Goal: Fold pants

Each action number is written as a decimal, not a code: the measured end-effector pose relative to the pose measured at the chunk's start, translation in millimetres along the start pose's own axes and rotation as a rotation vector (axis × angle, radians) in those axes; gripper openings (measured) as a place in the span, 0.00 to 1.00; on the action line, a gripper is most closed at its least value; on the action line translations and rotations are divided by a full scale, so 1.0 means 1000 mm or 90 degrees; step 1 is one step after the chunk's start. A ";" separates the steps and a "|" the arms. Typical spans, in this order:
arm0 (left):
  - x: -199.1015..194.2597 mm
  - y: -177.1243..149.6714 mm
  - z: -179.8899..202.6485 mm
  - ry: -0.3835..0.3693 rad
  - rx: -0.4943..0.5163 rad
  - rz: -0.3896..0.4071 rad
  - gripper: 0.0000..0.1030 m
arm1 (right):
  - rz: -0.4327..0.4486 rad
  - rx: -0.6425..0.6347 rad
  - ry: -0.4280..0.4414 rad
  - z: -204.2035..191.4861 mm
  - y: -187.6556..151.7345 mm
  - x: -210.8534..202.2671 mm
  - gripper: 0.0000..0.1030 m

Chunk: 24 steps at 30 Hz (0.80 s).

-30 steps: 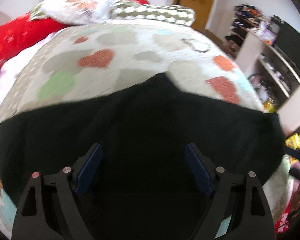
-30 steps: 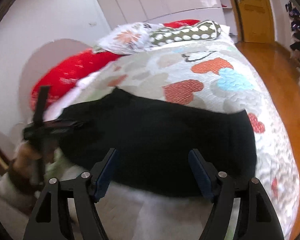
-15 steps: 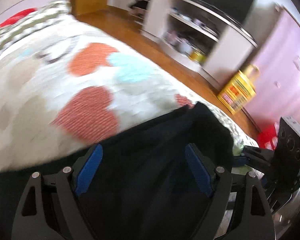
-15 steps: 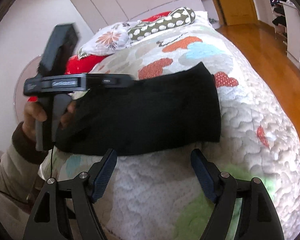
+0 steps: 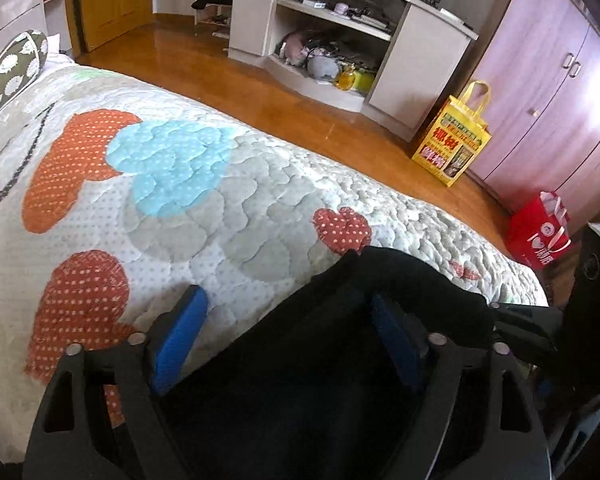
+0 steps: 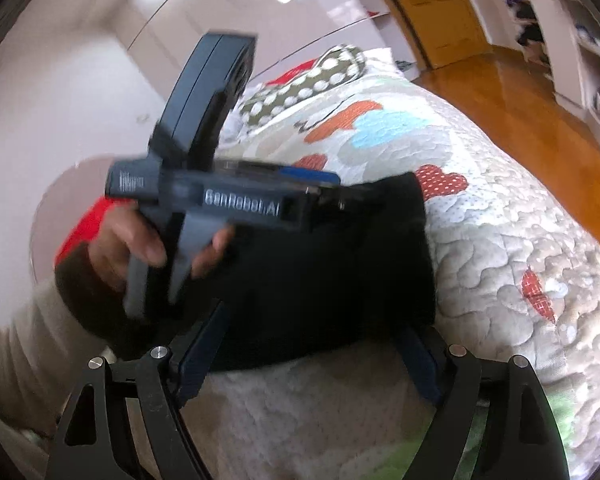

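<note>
The black pants (image 6: 332,272) lie folded on the heart-patterned quilt (image 6: 500,208) near the bed's foot. In the left wrist view the pants (image 5: 320,364) fill the lower middle, under my open left gripper (image 5: 288,320); its right finger rests over the cloth, its left finger over bare quilt (image 5: 180,208). My right gripper (image 6: 316,340) is open, just short of the pants' near edge. The left gripper's body (image 6: 220,196), held in a hand, hangs over the pants' left part in the right wrist view. The right gripper's body (image 5: 560,320) shows at the right edge of the left wrist view.
A spotted green pillow (image 6: 320,76) and red bedding (image 6: 80,220) lie at the head of the bed. Past the bed's side are a wooden floor (image 5: 260,80), white shelves (image 5: 340,32), a yellow bag (image 5: 454,140), a red bag (image 5: 540,236) and a purple wardrobe (image 5: 560,92).
The left gripper has swung right across the pants toward their right end. The right gripper has drawn back to the pants' near edge. Both stay open.
</note>
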State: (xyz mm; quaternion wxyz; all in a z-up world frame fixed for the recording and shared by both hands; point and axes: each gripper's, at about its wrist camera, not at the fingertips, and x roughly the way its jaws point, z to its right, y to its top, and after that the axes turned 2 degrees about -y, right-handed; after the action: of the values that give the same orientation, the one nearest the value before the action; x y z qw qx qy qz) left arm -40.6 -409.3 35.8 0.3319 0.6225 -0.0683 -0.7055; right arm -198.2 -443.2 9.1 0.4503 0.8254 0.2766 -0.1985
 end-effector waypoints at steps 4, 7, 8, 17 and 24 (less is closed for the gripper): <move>-0.002 -0.004 0.003 -0.047 0.010 0.011 0.33 | -0.003 0.066 -0.014 0.016 0.006 0.006 0.22; -0.005 -0.003 -0.001 -0.070 -0.009 0.015 0.21 | -0.007 0.043 -0.012 0.010 0.013 0.005 0.17; -0.010 -0.003 -0.004 -0.078 -0.022 0.018 0.17 | -0.003 0.029 -0.017 0.005 0.016 0.004 0.16; -0.129 -0.024 -0.025 -0.011 -0.071 0.142 0.11 | 0.044 -0.157 0.026 -0.081 0.051 -0.011 0.15; -0.206 -0.104 -0.072 0.115 -0.222 0.160 0.60 | -0.009 -0.288 0.105 -0.162 0.042 0.029 0.14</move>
State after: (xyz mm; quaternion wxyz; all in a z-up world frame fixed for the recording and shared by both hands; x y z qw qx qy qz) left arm -12.6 -191.8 139.0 0.5246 0.6027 0.0078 -0.6013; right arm -136.6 -315.6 101.9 0.5979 0.7153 0.3555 -0.0662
